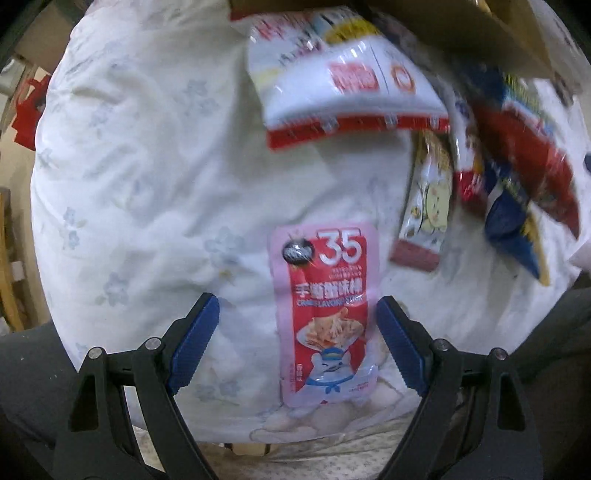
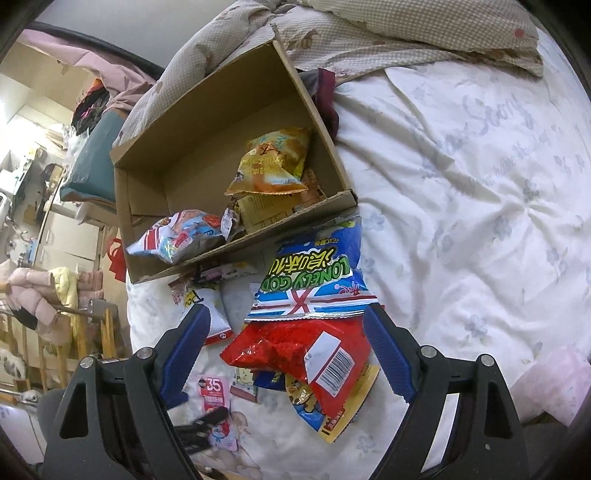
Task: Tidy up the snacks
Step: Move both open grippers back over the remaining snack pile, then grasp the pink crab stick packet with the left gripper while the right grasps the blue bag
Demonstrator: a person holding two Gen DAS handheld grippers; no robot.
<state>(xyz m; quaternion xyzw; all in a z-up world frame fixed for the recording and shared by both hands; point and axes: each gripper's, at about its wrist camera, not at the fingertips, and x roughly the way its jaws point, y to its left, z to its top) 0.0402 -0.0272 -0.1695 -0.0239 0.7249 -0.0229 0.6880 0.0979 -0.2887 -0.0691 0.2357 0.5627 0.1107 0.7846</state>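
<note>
A white quilt with faint blue flowers (image 2: 461, 192) covers the bed. At its far end lies a crumpled beige dotted blanket (image 2: 388, 40). Left of the quilt hang a pink padded jacket (image 2: 33, 295) and a red bag (image 2: 117, 258).

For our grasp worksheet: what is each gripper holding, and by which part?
Nothing held. The left gripper is open astride the pink packet; the right gripper is open over the snack pile.

We can't read the blurred white-red bag (image 1: 343, 77) or the smeared pile (image 1: 517, 177) at right in left wrist view. Cardboard box (image 1: 461, 26) cut off by top edge. Pink pouch (image 2: 216, 410) partly hidden by left gripper (image 2: 207, 424).
</note>
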